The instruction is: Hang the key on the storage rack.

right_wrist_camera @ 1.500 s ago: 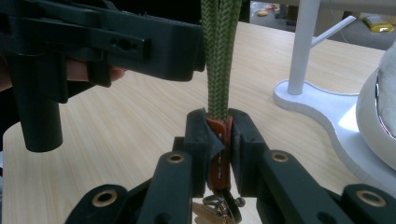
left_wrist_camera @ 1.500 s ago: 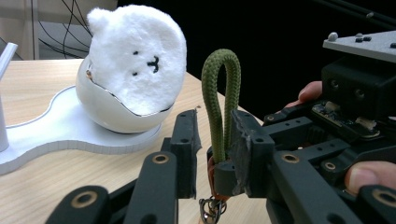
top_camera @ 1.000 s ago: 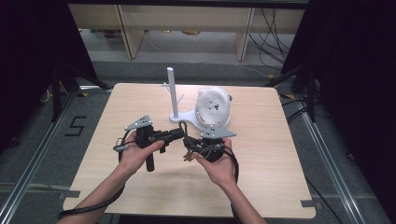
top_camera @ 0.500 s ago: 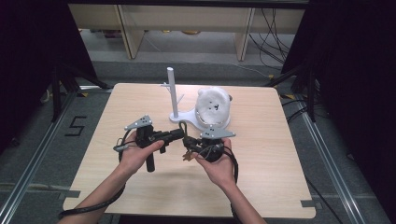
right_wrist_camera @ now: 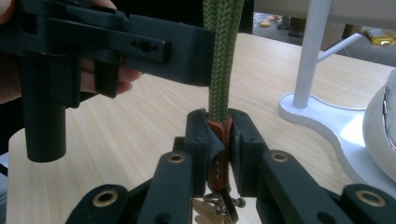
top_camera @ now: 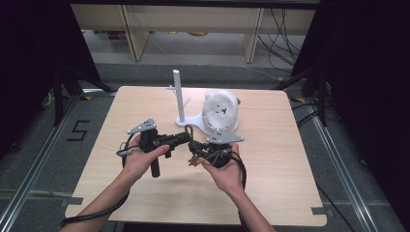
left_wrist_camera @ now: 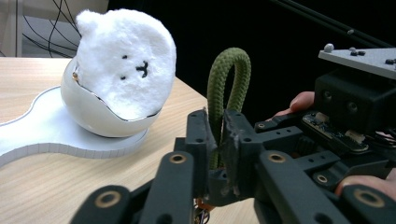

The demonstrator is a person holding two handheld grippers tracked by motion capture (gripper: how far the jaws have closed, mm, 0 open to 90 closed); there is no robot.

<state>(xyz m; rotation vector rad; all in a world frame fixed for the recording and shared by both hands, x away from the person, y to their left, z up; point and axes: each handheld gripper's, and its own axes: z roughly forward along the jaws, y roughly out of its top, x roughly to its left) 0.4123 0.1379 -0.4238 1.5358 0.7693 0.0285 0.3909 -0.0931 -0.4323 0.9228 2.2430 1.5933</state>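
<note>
A key strap with a green rope loop point(left_wrist_camera: 228, 77), a brown leather tab point(right_wrist_camera: 218, 161) and metal keys point(right_wrist_camera: 211, 213) is held between both grippers just above the table. My left gripper point(left_wrist_camera: 219, 140) is shut on the rope's lower part, with the loop standing up past its jaws. My right gripper point(right_wrist_camera: 218, 135) is shut on the leather tab, and the rope point(right_wrist_camera: 222, 65) rises from it. In the high view the left gripper point(top_camera: 185, 138) and right gripper point(top_camera: 195, 147) meet tip to tip at mid-table, keys point(top_camera: 195, 161) hanging below.
A white stand with an upright pole point(top_camera: 178, 94), side pegs and a flat base point(top_camera: 191, 121) sits behind the grippers. On that base a white bowl point(left_wrist_camera: 93, 116) holds a white plush bear head point(top_camera: 220, 108). Bare wooden table point(top_camera: 290, 159) lies right and front.
</note>
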